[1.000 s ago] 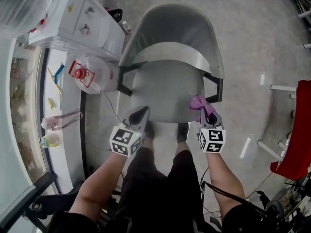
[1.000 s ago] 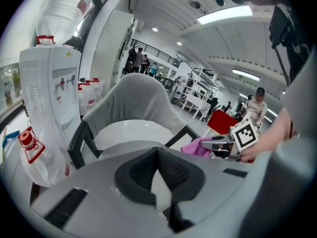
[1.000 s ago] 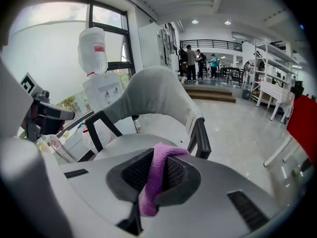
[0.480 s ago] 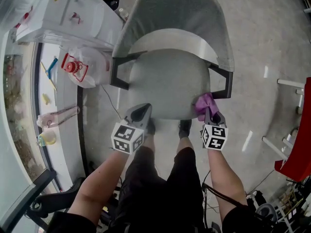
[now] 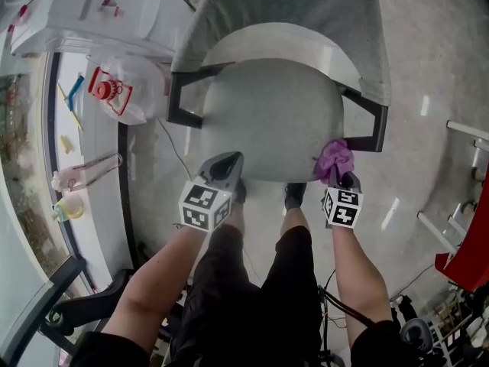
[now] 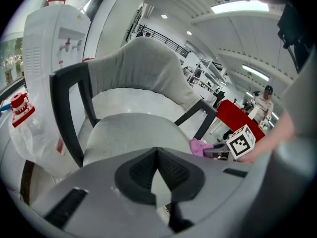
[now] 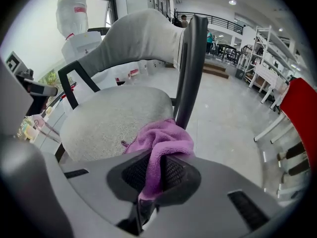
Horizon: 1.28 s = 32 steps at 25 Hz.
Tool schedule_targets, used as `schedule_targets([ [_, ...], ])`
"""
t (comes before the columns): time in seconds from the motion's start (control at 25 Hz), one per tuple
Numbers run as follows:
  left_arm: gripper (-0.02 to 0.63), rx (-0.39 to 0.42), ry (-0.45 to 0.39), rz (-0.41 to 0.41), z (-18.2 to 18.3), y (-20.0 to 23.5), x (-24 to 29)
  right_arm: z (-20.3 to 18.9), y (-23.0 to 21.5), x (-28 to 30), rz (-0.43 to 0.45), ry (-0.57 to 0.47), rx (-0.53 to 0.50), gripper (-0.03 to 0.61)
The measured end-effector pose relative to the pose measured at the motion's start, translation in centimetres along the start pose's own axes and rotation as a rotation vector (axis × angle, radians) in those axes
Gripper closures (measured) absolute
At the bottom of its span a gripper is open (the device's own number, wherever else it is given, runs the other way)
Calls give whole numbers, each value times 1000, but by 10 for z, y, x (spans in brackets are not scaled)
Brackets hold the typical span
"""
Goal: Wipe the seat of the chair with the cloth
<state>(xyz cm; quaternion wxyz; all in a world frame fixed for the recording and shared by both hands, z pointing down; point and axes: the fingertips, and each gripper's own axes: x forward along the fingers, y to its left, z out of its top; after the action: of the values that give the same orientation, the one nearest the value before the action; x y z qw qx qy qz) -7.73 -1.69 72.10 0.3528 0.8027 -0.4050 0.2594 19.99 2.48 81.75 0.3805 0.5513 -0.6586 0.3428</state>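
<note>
- Gripping the purple cloth (image 5: 334, 159), my right gripper (image 5: 338, 180) has its jaws clenched on a fold, with the bulk bunched ahead of the tips.
- My left gripper (image 5: 221, 168) has its jaws closed together on nothing. It hovers at the front left edge of the seat (image 5: 267, 121), not touching the fabric.
- The cloth lies at the seat's front right corner, just beside the black armrest post (image 5: 369, 132), and appears to rest on the seat.
- Over the last second the chair has drawn in closer beneath me, while the cloth has kept to that same corner. No stroke has crossed the seat.
- Judgement: wiping is only starting and nearly the whole seat remains. The next pass should run from this corner toward the left edge and the grey backrest (image 5: 306, 14).
</note>
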Motion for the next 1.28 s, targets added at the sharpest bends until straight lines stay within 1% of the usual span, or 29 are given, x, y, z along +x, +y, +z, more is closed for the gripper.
schedule_targets([
  [0.12,606,-35,14,13,-9,6,3,-6,3,9,-1,28,-22,549],
  [0.24,606,-65,12,19,-12,11,0,-5,5,11,-7,38,-11,551],
  [0.4,606,-69,21,20,-17,17,-7,-5,12,11,-9,51,-13,551],
  [0.52,606,-88,11,27,-18,23,-12,-5,17,12,-12,58,-14,551],
  [0.72,606,-95,10,31,-21,32,-23,-3,31,13,-9,65,-12,549],
  [0.96,606,-109,-2,37,-20,45,-38,2,64,13,33,70,-33,549],
  [1.28,606,-122,-10,39,-19,62,-55,9,131,17,130,70,-80,549],
])
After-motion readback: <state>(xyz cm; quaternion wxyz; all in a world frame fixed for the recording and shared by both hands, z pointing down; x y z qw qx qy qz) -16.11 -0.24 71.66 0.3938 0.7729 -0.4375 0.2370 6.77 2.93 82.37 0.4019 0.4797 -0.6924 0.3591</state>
